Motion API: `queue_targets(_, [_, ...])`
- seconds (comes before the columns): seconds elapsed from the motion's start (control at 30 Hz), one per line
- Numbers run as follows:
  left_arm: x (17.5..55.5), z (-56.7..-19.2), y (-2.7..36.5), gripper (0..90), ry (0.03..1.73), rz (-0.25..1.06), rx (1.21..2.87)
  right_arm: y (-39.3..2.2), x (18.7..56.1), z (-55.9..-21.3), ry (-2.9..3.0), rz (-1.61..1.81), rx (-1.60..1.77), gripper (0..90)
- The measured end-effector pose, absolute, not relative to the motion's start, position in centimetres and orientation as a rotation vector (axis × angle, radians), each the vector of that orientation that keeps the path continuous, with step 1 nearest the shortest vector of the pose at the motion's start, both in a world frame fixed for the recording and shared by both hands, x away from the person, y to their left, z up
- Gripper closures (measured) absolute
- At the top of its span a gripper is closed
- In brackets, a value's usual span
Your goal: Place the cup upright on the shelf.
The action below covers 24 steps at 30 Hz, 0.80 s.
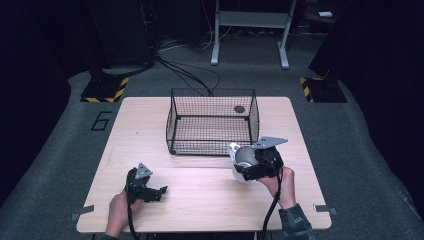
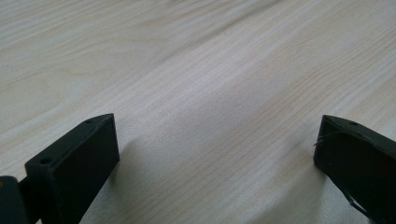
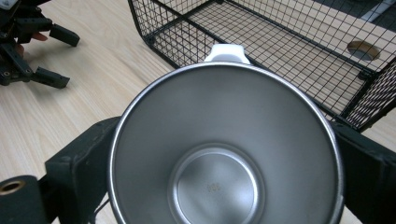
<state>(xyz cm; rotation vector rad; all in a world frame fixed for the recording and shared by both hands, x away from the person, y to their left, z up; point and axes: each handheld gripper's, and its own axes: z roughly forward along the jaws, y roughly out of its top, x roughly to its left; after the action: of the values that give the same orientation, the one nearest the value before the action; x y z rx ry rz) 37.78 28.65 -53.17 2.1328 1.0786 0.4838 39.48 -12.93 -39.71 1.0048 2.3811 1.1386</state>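
My right gripper (image 1: 245,165) is shut on a steel cup (image 3: 224,154) with a white outside and a white handle (image 3: 227,52); the jaws press its two sides. In the high view the cup (image 1: 242,157) hangs above the table just in front of the black wire basket's (image 1: 212,120) right front corner. The cup's open mouth faces the right gripper's camera and looks empty. My left gripper (image 1: 161,192) rests low over the table's front left part, open, with bare wood between its jaws. The right gripper view also shows the left gripper (image 3: 56,56) at its top left.
The wire basket (image 3: 289,51) stands at the back middle of the wooden table (image 1: 150,130) with nothing inside; a round hole (image 1: 239,109) in the tabletop shows through its mesh. Around the table lie grey floor, cables and dark stands.
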Motion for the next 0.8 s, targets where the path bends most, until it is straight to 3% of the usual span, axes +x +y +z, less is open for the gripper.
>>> queue_targets(0.8, [37.8, -53.2, 28.7, 0.1, 1.075, 0.481, 2.135, -12.2, 41.4, -37.0, 2.364, 1.156, 0.963, 5.6])
